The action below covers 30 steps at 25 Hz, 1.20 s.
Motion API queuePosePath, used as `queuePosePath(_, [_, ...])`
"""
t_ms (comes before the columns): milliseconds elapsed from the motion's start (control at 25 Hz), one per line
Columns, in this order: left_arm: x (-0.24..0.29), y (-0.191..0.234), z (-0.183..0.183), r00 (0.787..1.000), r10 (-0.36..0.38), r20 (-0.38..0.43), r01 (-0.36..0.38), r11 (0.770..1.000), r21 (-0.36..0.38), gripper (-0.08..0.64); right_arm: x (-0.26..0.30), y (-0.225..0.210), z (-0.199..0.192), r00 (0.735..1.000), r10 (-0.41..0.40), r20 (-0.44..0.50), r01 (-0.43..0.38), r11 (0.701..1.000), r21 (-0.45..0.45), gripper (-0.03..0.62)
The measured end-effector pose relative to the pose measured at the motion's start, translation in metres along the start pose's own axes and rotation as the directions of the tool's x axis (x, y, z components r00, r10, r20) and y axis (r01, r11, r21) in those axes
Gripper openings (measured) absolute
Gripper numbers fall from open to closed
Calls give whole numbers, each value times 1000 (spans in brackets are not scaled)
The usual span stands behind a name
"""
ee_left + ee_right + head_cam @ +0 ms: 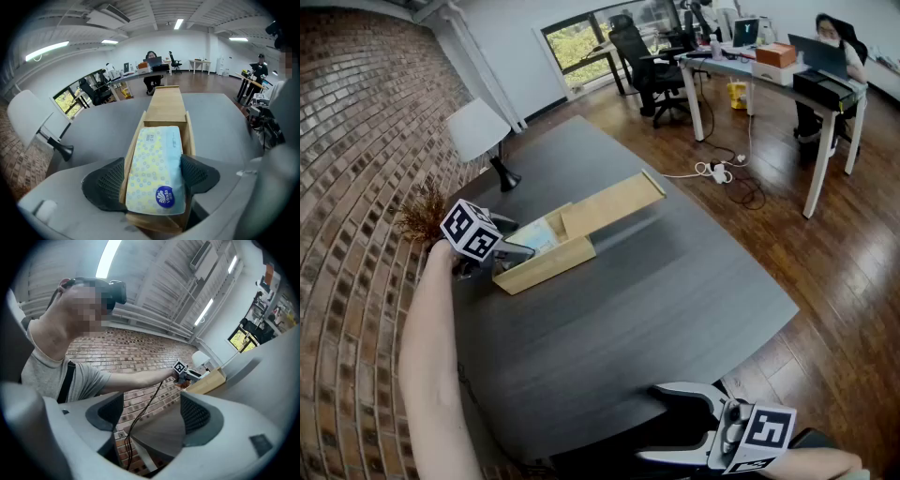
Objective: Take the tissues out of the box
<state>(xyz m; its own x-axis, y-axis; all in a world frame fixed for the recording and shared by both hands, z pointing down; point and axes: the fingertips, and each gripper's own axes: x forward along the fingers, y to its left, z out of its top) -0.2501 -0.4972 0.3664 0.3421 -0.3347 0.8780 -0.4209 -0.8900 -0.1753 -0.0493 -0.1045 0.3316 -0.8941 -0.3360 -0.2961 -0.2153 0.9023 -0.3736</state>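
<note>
Long wooden box (546, 265) sits centre-left on the dark grey table (675, 291). Blue-and-yellow plastic tissue pack (534, 236) lies in its lower-left end, wooden slide lid (614, 204) out to upper right. Left gripper (502, 251) straddles that end. White desk lamp (478, 131) above-left. Right gripper (694, 427) at bottom edge.

Tissue pack (157, 171), centre of my left gripper view: I read pale yellow fading to light blue on its right side, small ring dots all over, and a round dark-blue logo near the bottom.
Box (546, 265): plain light wood, honey-tan.
Table (656, 281): charcoal grey, faint streaked grain.
Left gripper (152, 180) pads (105, 183): black, fine mesh texture.
Marker cube (471, 231), left of head view: black squares on white.
Brick wall (356, 187), left edge: red-brown, pale mortar.
Lamp (476, 129): white shade, black foot.
Floor (825, 281), right: glossy reddish-brown boards.
</note>
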Motion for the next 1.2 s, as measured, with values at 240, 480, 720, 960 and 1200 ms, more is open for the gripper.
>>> queuePosePath(240, [12, -1, -6, 996, -80, -42, 79, 996, -31, 399, -2, -2, -2, 1000, -7, -7, 6, 1000, -17, 369])
queuePosePath(480, [9, -1, -3, 999, -1, -45, 6, 994, 106, 318, -1, -2, -5, 1000, 5, -1, -5, 1000, 7, 368])
queuePosePath(720, [-15, -1, 2, 988, 93, 119, -102, 993, 66, 311, -3, -7, -7, 1000, -1, 8, 1, 1000, 17, 368])
queuePosePath(960, [-130, 1, 19, 674, 259, 692, -65, 954, -294, 310, -2, -5, -8, 1000, -2, 9, 1, 1000, 27, 367])
queuePosePath(1200, [-224, -85, -34, 30, 372, 928, 329, 873, -361, 310, 1, 7, -13, 1000, 24, 2, -24, 999, 25, 367])
